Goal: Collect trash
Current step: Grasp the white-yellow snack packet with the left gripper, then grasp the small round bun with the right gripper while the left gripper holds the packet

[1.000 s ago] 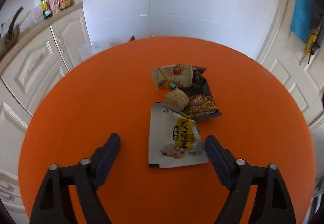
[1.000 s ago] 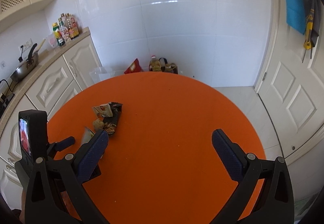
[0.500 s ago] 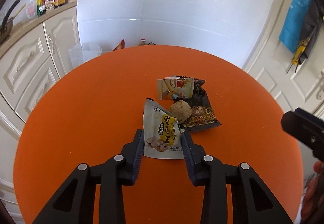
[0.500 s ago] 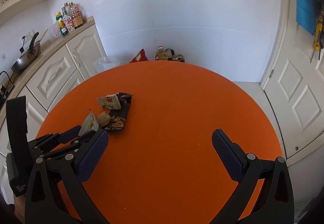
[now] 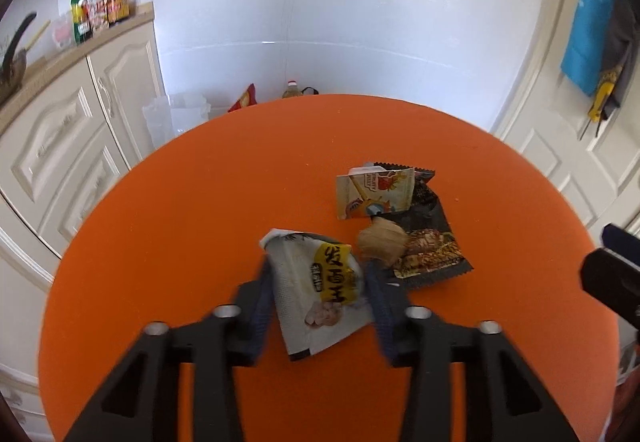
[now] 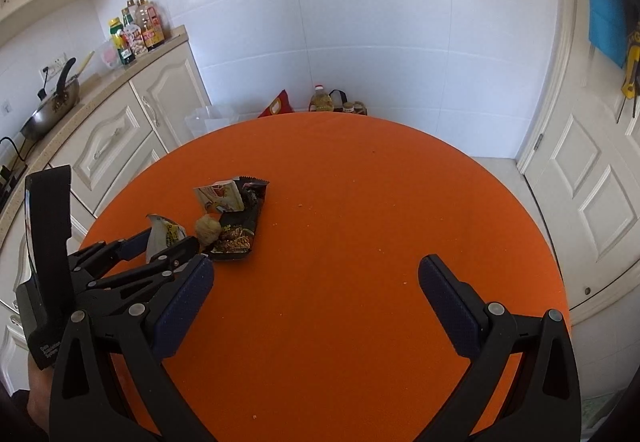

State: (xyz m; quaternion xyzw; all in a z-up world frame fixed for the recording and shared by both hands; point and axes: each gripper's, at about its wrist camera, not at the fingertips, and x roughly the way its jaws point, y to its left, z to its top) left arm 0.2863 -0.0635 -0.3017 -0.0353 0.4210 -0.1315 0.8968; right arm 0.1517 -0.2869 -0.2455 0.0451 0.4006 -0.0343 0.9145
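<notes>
Left claw [image 5: 318, 292] closing round white wrapper [image 5: 320, 284], tilted down

Left tongs [image 5: 318, 288] closing on white snack wrapper [image 5: 320, 282], orange table [image 5: 200, 222].

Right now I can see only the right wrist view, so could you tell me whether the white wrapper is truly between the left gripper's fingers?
Observer: Yes. In the left wrist view the white wrapper sits between both fingers of the left gripper. The jaws are closing, and the pads are against the wrapper's side edges.
Operator: Thank you. Is the brown lump caught as well?
Observer: No. The brown lump lies just beyond one fingertip, outside the jaws. I cannot tell whether it touches the finger.
Operator: Is the whole wrapper inside the grip?
Observer: No. Its near corner sticks out behind the pads, toward the camera.
</notes>
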